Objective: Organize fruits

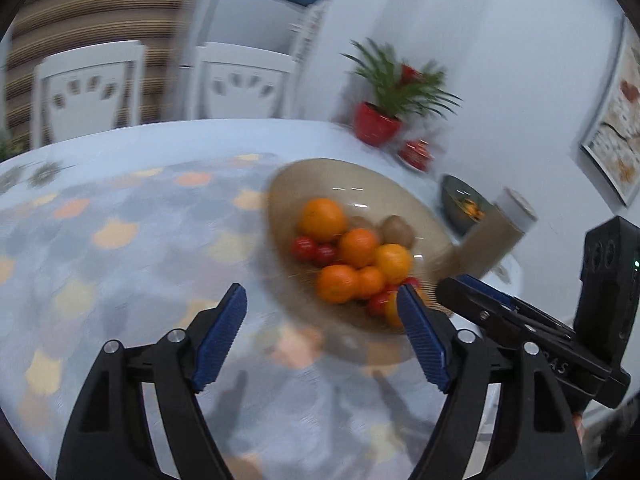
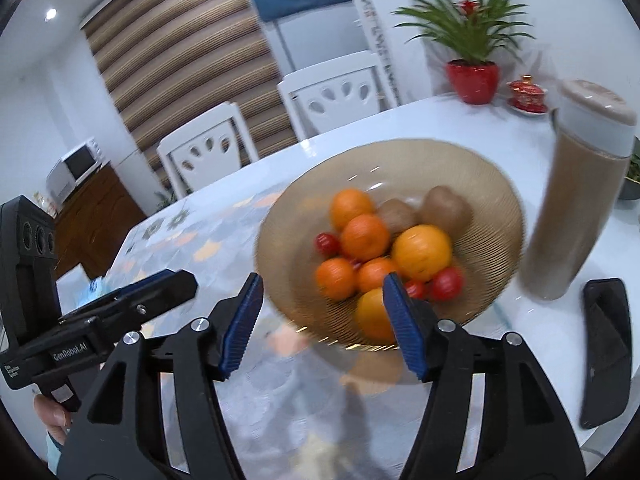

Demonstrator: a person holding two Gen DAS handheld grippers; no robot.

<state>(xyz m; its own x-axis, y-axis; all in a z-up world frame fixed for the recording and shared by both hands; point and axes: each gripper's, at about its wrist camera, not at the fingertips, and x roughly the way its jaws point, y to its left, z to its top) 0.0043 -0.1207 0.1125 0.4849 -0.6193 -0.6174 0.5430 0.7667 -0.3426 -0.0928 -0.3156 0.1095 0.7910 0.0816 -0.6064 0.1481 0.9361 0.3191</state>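
Observation:
A ribbed amber glass bowl (image 1: 340, 180) (image 2: 492, 200) stands on the table and holds several oranges (image 1: 323, 220) (image 2: 422, 253), two brown kiwis (image 1: 396, 231) (image 2: 446, 208) and several small red tomatoes (image 1: 304, 247) (image 2: 447, 283). My left gripper (image 1: 322, 300) hovers open just before the bowl's near left rim, with nothing between its blue pads. Over the near rim my right gripper (image 2: 323, 284) also stands open and empty. Each gripper shows in the other's view, side by side: the right gripper (image 1: 472, 288) and the left gripper (image 2: 176, 280). Both views are motion-blurred.
A tall brown canister (image 1: 496, 236) (image 2: 576, 208) with a pale lid stands right of the bowl. Behind are a red potted plant (image 1: 378, 122) (image 2: 474, 80), a red lidded dish (image 1: 416, 154) and a dark bowl (image 1: 464, 200). A black flat object (image 2: 604, 356) lies near right. White chairs (image 2: 208, 156) line the far edge.

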